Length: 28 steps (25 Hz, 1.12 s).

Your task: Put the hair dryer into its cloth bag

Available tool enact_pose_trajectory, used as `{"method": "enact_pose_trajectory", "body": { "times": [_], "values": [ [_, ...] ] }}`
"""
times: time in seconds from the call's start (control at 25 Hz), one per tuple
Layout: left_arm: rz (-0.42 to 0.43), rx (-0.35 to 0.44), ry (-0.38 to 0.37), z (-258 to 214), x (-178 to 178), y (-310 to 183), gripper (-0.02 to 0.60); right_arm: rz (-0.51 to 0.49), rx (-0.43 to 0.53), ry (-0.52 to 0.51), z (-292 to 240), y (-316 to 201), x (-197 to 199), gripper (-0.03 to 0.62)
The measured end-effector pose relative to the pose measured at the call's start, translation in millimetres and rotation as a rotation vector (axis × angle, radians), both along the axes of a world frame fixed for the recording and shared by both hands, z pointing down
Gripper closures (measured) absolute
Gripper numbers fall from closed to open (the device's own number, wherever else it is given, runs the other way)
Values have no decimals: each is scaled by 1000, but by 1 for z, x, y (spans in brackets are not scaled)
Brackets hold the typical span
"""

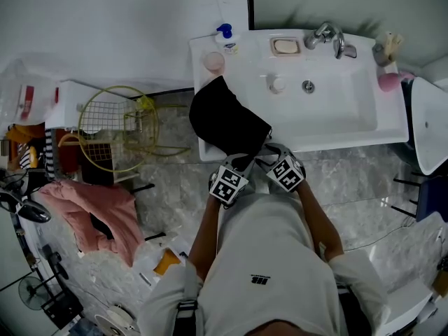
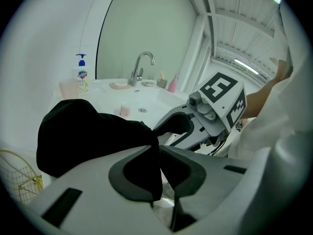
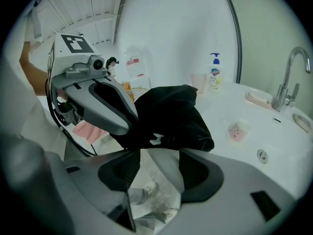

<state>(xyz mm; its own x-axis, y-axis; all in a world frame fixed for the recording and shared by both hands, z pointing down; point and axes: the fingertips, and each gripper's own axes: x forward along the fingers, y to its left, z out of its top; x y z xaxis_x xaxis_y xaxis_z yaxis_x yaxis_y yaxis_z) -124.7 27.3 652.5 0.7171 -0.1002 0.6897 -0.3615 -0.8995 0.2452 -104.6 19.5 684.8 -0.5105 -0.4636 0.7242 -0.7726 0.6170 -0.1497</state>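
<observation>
Your cloth bag (image 1: 227, 124) is plain black, with one small white mark on it in the right gripper view. The sink (image 1: 350, 128) is white. Your left claw (image 2: 159, 150) and right claw (image 3: 157, 153) are pale grey with dark pads, and each carries black-and-white square markers (image 1: 229, 184). The soap bottle (image 1: 226, 39) has a blue pump. The cup (image 1: 213, 62) is pink, the wire basket (image 1: 112, 124) yellow, the floor (image 1: 175, 187) mottled grey marble.

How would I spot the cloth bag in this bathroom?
Find the white washbasin against the wall. On its near left corner, drooping over the edge, lies the cloth bag, pinched by the left gripper. It is the only large black thing there; its neighbours are small and pale.
</observation>
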Motion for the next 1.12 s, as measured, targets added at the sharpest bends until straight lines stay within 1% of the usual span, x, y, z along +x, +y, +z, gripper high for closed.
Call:
{"method": "enact_pose_trajectory", "body": {
  "times": [0.12,0.28,0.4,0.44,0.6,0.76,0.88,1.12],
  "values": [
    [19,-5,28,-1,-1,0,548,38,-1,-12,-1,1,2,349],
    [56,5,56,-6,-4,1,542,81,-12,1,0,4,3,349],
    [87,14,73,-7,-7,0,496,129,-14,13,-4,6,4,349],
    [95,17,76,-8,-9,-1,494,145,-10,17,-5,7,4,349],
    [117,31,93,-15,-17,-5,489,214,18,23,-15,10,6,349],
    [141,76,126,-22,-21,-10,489,270,67,39,-32,8,7,350],
    [143,98,141,-29,-26,-11,489,302,102,46,-47,8,6,352],
    [112,127,170,-38,-37,-19,489,335,156,70,-75,8,6,352]
  ]
}}
